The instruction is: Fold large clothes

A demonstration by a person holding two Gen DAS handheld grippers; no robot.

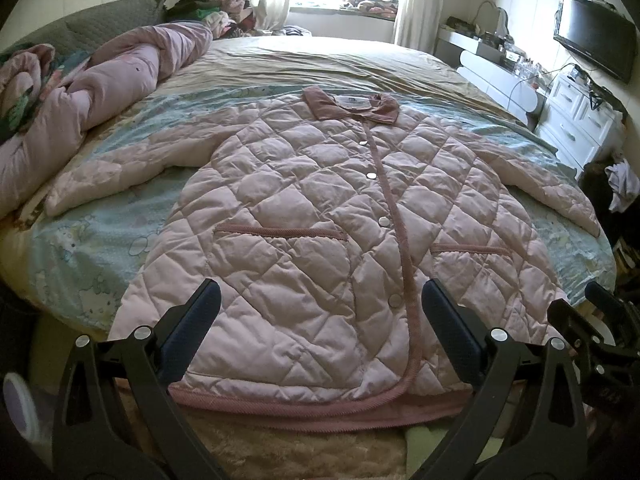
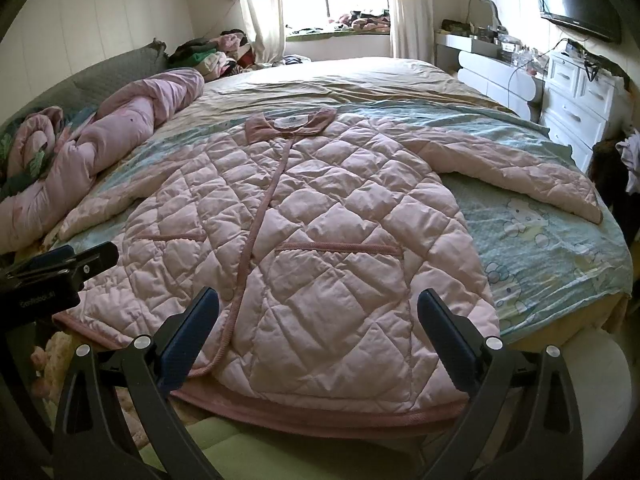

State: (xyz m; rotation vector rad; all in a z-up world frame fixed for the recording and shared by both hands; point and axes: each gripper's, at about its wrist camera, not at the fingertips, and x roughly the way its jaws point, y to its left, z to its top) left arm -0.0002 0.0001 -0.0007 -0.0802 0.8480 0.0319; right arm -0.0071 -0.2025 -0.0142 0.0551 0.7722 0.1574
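You have one pink quilted jacket spread flat on the bed, four snaps showing. Your left gripper and right gripper both hover spread wide, empty, above its hem.

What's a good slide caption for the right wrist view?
Open right gripper poised over the hem of a pink quilted jacket spread flat, front up, on the bed.

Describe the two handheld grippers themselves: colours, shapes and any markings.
Both look alike. The left gripper has black triangular cut-out arms, silver round pivot bolts and dark blue textured pads on its fingers. The right gripper matches. In the right wrist view, the left gripper's black body bears small white lettering, unreadable.
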